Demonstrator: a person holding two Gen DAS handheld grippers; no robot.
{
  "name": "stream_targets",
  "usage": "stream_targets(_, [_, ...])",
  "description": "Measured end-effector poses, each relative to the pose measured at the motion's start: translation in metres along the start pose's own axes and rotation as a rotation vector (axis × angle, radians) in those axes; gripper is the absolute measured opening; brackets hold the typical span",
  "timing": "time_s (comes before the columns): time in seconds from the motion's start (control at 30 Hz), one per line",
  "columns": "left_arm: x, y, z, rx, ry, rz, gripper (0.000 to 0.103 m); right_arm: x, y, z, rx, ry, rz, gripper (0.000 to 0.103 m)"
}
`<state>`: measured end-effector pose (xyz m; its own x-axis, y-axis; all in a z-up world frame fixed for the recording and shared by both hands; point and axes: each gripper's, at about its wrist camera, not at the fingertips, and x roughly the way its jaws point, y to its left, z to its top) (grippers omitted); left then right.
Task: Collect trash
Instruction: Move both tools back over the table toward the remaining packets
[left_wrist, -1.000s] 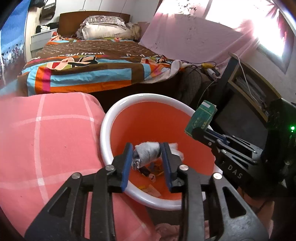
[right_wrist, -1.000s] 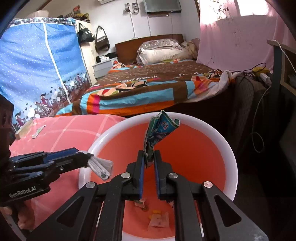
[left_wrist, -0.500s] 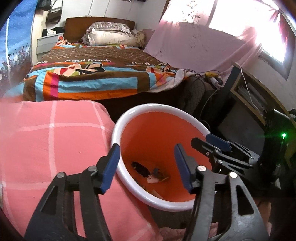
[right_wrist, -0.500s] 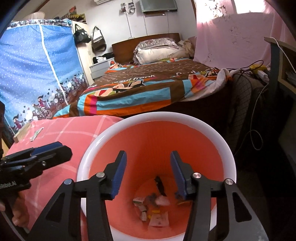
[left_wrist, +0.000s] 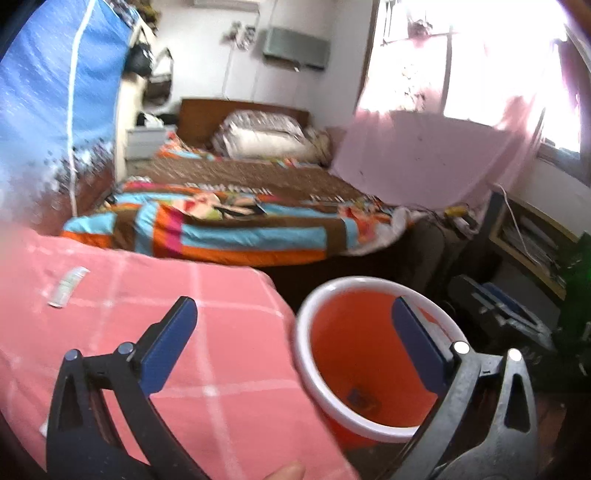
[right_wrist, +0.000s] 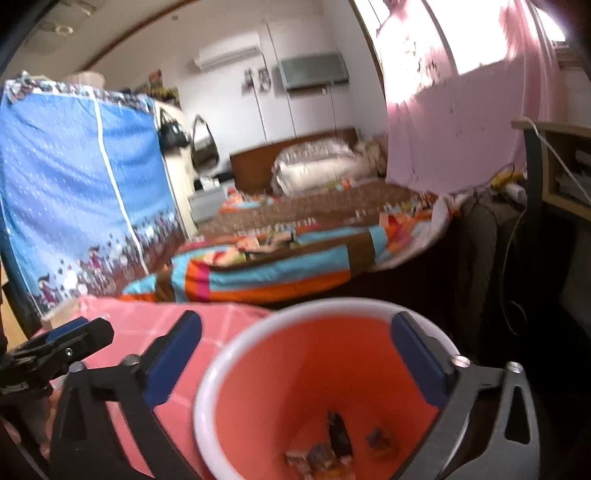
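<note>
the left gripper (left_wrist: 291, 341) has its blue-padded black jaws spread as wide as they go, having just been opening, and nothing sits between them; its left jaw hangs over the pink checked cloth surface (left_wrist: 207, 317), its right jaw over the mouth of the round orange plastic bin with a white rim (left_wrist: 306, 354); the bin stands ahead and to the right of this claw, its opening facing up and tilted toward the camera; a dark scrap of trash (left_wrist: 364, 397) lies at the bottom, too blurred to give a long axis; ahead and far to the left of the claw, a small pale wrapper strip (left_wrist: 68, 282) lies flat on the pink cloth, its long axis running from near-left to far-right, well apart from the bin; a fingertip (left_wrist: 284, 472) shows at the lower edge.

the right gripper (right_wrist: 295, 343) likewise stands fully apart, its jaws just having opened, empty; the bin's rim (right_wrist: 207, 373) lies directly ahead and below, between the jaws; inside, a dark narrow piece of trash (right_wrist: 338, 432) stands roughly upright, long axis pointing away from the claw, among small crumpled wrappers (right_wrist: 380, 441); the other claw's black jaw tip appears off to the left, over the pink cloth; a bed with a striped multicoloured blanket (right_wrist: 280, 266) lies beyond.
</note>
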<state>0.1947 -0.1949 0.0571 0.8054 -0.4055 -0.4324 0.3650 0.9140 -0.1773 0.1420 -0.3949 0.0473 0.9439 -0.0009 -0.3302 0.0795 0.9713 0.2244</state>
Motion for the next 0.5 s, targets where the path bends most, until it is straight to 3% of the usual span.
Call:
stream_targets(0.2, [-0.030, 0.031, 0.003, -0.028, -0.097, 0.087, 0.103, -0.012, 0.018, 0.005, 0.030, -0.123, 0.070, 0.103])
stream_targets(0.5, [-0.079, 0.077, -0.006, -0.043, -0.221, 0.228, 0.103, -0.023, 0.075, 0.002, -0.022, -0.246, 0.207, 0.103])
